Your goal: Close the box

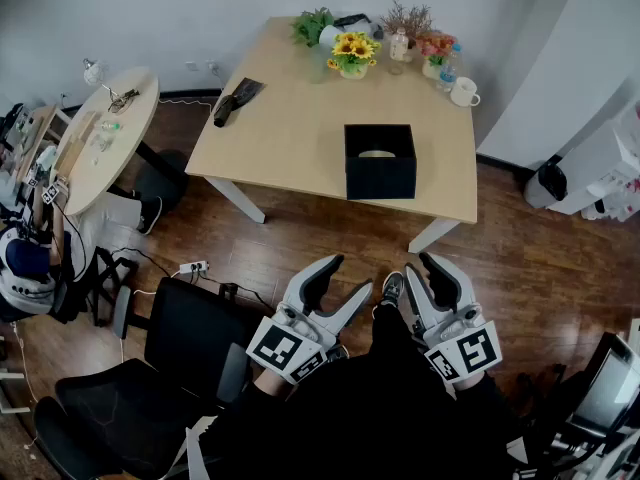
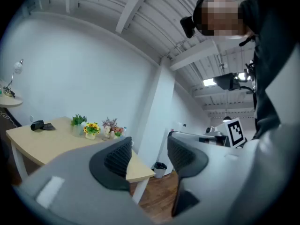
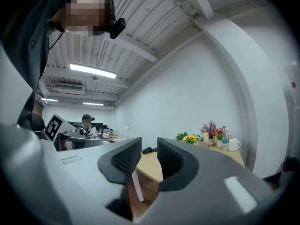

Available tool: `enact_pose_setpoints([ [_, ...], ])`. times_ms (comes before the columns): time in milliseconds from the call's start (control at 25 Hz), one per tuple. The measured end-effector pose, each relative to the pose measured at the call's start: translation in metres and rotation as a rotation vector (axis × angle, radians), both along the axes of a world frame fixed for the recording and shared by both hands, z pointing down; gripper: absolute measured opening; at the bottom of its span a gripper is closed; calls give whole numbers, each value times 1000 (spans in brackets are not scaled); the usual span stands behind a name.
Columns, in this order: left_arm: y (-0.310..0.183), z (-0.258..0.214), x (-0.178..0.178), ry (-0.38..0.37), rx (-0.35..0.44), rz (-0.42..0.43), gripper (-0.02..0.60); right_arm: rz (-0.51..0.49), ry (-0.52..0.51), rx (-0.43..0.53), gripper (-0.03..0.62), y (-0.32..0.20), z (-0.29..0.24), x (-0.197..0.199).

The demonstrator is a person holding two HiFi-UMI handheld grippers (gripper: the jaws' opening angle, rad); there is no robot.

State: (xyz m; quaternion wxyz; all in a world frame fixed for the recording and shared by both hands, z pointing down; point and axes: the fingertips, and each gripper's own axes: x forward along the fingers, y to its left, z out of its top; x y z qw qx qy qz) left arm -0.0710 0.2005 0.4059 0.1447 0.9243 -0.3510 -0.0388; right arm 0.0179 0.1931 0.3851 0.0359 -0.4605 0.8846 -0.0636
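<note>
A black box (image 1: 380,175) stands open-topped on the wooden table (image 1: 300,143), near its front edge, with something pale inside. Both grippers hang low over the floor, close to the person's body and well short of the table. My left gripper (image 1: 343,281) (image 2: 147,146) is open with nothing between its jaws. My right gripper (image 1: 420,278) (image 3: 149,149) is shut, its pads only a narrow slit apart and holding nothing. Neither gripper view shows the box; both show only the table's far end.
Sunflowers (image 1: 354,53), other small plants, a bottle and a white mug (image 1: 463,91) crowd the table's back edge; a black object (image 1: 237,100) lies at its left edge. A round table (image 1: 105,133) stands left, a black office chair (image 1: 150,368) lower left, a power strip (image 1: 193,266) on the floor.
</note>
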Motion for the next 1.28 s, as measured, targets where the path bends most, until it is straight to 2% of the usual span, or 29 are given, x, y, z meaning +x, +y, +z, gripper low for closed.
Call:
enact_pose_setpoints([
  [120,-73,23,14,-33,-20,-31,224,-6,3,-41,126,-73,29,32],
  [240,-144,57,28,-97,-59,-47,224,-34,45,-119,192,-147,70,63],
  [320,-186,90,32,-144,-114,-54,224,-64,62,-211,215,-191,110,82],
  [400,-220,131,31,-183,-204,-73,227,-99,94,-325,235,-225,157,98],
  [480,-243,176,31,-229,-303,-76,257,-133,147,-443,244,-248,206,111],
  [600,-257,236,33,-308,-437,-26,281,-180,193,-597,244,-264,263,119],
  [680,-261,264,30,-341,-494,-7,282,-200,196,-655,244,-267,285,118],
  [760,-268,280,25,-347,-519,-14,282,-202,191,-678,244,-272,298,114],
  [880,-275,294,24,-313,-557,13,282,-166,150,-718,244,-273,310,105],
  [1040,-260,295,43,-202,-648,163,282,-157,102,-766,244,-265,307,94],
  [1160,-245,262,45,-107,-627,240,284,-206,-8,-794,244,-255,284,94],
  [1280,-237,210,40,21,-559,283,284,-299,-194,-782,244,-248,240,98],
])
